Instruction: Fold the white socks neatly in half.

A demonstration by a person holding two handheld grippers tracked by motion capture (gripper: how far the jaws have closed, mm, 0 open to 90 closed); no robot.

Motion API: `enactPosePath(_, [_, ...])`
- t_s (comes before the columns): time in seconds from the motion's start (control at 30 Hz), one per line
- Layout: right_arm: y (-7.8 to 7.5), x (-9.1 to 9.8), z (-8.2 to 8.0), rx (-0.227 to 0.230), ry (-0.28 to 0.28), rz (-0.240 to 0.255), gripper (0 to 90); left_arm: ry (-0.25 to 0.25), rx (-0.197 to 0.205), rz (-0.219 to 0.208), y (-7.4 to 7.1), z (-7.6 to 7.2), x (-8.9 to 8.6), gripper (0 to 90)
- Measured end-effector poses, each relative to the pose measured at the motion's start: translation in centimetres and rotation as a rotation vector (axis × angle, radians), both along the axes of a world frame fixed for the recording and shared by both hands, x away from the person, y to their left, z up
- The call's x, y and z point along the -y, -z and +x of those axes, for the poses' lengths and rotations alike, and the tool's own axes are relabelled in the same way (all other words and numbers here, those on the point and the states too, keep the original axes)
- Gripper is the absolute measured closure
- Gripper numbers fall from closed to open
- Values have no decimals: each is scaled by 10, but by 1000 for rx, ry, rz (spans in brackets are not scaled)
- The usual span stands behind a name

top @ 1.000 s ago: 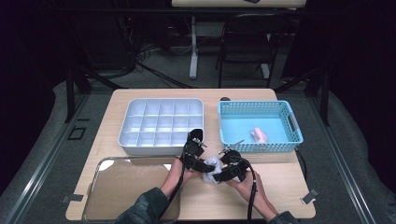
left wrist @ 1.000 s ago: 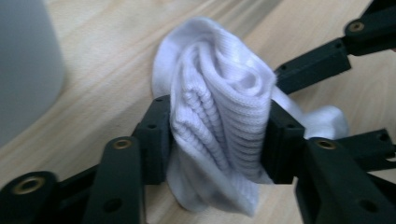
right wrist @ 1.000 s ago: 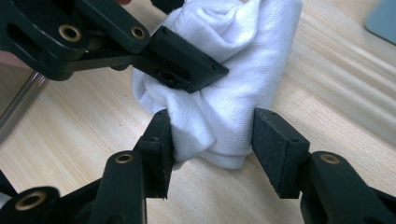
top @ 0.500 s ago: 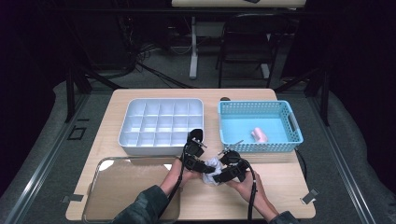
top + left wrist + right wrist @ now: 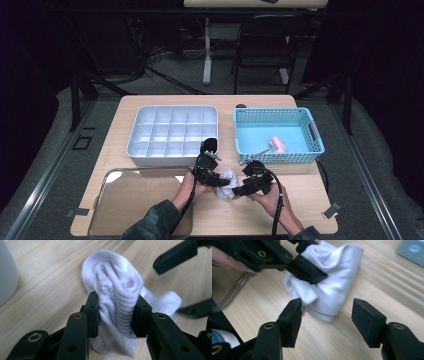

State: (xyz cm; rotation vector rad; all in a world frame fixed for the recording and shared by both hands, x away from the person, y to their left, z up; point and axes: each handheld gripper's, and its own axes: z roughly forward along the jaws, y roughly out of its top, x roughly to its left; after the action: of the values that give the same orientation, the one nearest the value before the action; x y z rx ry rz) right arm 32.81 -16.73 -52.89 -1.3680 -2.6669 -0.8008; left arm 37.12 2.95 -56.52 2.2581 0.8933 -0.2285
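The white sock (image 5: 117,300) lay bunched on the worktop (image 5: 310,200) near your edge, between your two hands, just in front of the divided grey tray (image 5: 172,131) and the blue basket (image 5: 278,134). You seemed to be midway through folding or rolling it into a compact bundle: the ribbed layers were already doubled up and standing on edge, while a loose tail (image 5: 167,302) trailed out on the wood toward your other hand.

Your left gripper (image 5: 116,315) had the folded stack pinched between its pads; its jaws had just been closing, and in its own view the cloth bulged above and below the squeeze, so the hold looked firm. Your right gripper (image 5: 325,322) stood partly open, its jaws having just been widening, with the lower corner of the sock just beyond the pads and nothing pressed between them. One pad (image 5: 293,320) sat very near the fabric; whether it brushed it I could not tell.

By my reading, the next move called for the free gripper to catch that loose tail and tuck it over while you kept the left pinch steady. A pink item (image 5: 278,145) already lay in the basket, and the clear lid (image 5: 135,200) sat at your left.
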Motion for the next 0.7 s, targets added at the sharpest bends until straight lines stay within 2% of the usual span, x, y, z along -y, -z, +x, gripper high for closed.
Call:
enactPosePath(0.17, [-6, 19, 3, 25, 16, -8, 346, 3, 5, -16, 0, -1, -2, 655])
enactPosePath(0.23, [-8, 26, 3, 35, 10, -22, 323, 0, 23, -5, -1, -2, -1, 657])
enactPosePath(0.27, [-9, 28, 3, 39, 18, -6, 303, 1, 33, -1, -2, -3, -1, 657])
enactPosePath(0.37, [-11, 36, 4, 61, 20, -18, 246, 0, 40, -4, -3, -4, -2, 660])
enactPosePath(0.53, [-11, 45, 6, 69, 42, -39, 181, -14, 58, -9, -7, -5, -6, 662])
enactPosePath(0.7, [-11, 46, 8, 71, 47, -46, 166, -16, 63, -19, -10, -6, -9, 663])
